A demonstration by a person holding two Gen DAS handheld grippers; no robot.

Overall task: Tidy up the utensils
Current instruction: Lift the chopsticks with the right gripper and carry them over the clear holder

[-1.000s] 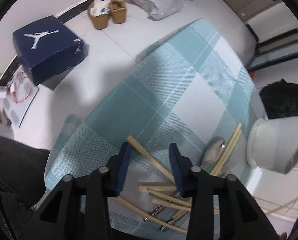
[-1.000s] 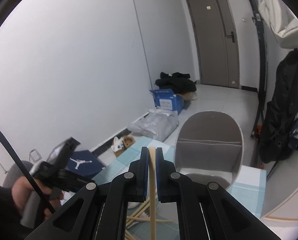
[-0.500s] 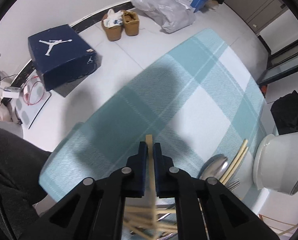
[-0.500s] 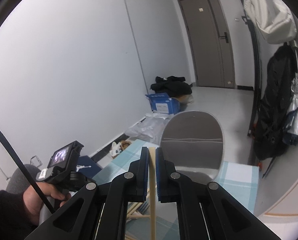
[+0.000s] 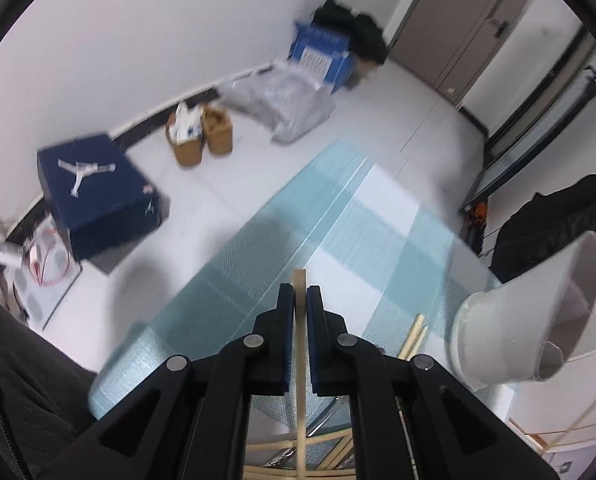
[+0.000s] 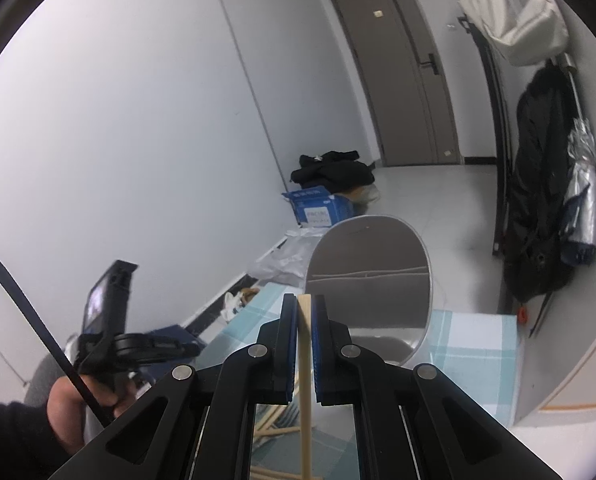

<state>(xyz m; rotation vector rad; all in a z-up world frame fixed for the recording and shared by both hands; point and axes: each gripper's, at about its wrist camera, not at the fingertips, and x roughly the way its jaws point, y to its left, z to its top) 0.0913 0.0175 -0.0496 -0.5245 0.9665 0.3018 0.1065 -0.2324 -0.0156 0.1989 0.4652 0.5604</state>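
My left gripper (image 5: pixel 299 294) is shut on a wooden chopstick (image 5: pixel 299 344) that stands up between its blue pads, lifted over the teal checked tablecloth (image 5: pixel 361 220). More chopsticks (image 5: pixel 415 334) and metal cutlery lie below it on the cloth. A white utensil holder (image 5: pixel 537 320) lies on its side at the right. My right gripper (image 6: pixel 305 306) is shut on another chopstick (image 6: pixel 305 368), held upright in front of the holder's grey divided opening (image 6: pixel 371 276). Loose chopsticks (image 6: pixel 274 430) lie on the cloth beneath it.
A person's hand (image 6: pixel 78 396) holds the other gripper at the lower left of the right wrist view. On the floor are a dark blue shoebox (image 5: pixel 98 196), brown shoes (image 5: pixel 200 136), a plastic bag (image 5: pixel 286 108) and a blue carton (image 5: pixel 321 56). A black bag (image 6: pixel 537 208) hangs at right.
My left gripper closed on a chopstick in the pile and lifted it off the cloth, tilting up toward the room. The right gripper kept its chopstick and shifted slightly toward the holder.
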